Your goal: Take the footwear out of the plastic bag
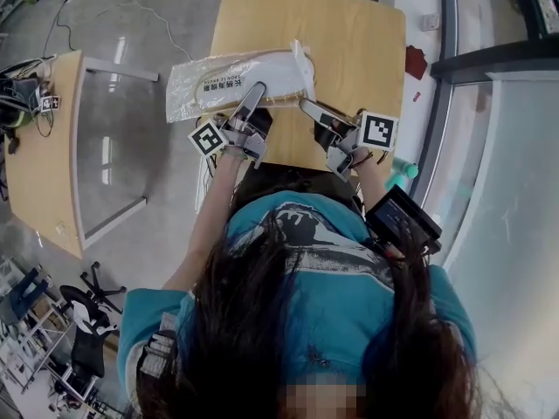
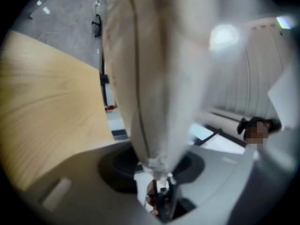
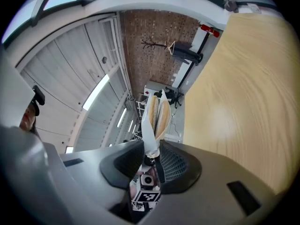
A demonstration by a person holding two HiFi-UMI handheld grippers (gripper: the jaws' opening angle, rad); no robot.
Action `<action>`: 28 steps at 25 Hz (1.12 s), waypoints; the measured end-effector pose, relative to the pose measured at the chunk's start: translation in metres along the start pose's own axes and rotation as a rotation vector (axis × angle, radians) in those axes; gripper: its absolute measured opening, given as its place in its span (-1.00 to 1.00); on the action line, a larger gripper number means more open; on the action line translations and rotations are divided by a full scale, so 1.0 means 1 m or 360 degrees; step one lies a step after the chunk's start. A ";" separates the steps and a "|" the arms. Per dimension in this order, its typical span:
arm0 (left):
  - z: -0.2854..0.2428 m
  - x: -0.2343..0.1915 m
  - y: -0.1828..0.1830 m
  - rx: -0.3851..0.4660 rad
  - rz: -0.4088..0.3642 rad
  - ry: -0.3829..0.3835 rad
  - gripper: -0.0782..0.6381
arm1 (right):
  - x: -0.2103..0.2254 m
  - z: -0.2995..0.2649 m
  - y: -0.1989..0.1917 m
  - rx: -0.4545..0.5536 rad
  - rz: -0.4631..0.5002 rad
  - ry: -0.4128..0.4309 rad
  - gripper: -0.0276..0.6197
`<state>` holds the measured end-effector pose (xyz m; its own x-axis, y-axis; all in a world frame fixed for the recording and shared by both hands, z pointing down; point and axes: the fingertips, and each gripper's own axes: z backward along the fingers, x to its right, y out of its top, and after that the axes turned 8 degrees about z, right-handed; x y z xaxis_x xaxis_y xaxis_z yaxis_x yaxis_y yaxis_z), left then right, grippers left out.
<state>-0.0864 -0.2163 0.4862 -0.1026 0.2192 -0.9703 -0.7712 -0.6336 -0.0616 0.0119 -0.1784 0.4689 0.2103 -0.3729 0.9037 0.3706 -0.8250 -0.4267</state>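
Grippers, two, are held at the near edge of the table (image 1: 349, 51). The left gripper (image 1: 258, 90) is closed on a gathered edge of the plastic bag (image 1: 218, 81). The right gripper (image 1: 305, 105) is pinched narrow on a thin flap at the bag's other end. One bag is counted, whitish and half see-through, with dark print. Footwear (image 3: 157, 115) is seen inside it: two flat pale slippers with tan soles, packed side by side. The bag is spread over the wooden tabletop beyond the grippers; whether it is touching cannot be told. Its long axis is run left to right in the head view.
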 end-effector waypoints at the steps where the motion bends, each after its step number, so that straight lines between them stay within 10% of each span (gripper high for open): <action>1: 0.004 0.000 0.003 0.0007 -0.0017 0.0006 -0.37 | 0.001 0.000 -0.002 -0.0024 0.0017 -0.0021 -0.65; 9: 0.034 0.004 0.016 -0.0025 -0.0088 -0.0016 -0.42 | 0.011 0.022 0.023 0.0176 0.0007 -0.0129 -0.51; 28: 0.026 0.004 -0.016 -0.0254 -0.0021 -0.0025 -0.43 | 0.016 0.007 0.005 0.0061 -0.0070 -0.0147 -0.37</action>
<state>-0.0909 -0.1856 0.4898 -0.1039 0.2389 -0.9655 -0.6631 -0.7401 -0.1118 0.0232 -0.1853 0.4813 0.2749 -0.2944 0.9153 0.4154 -0.8222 -0.3892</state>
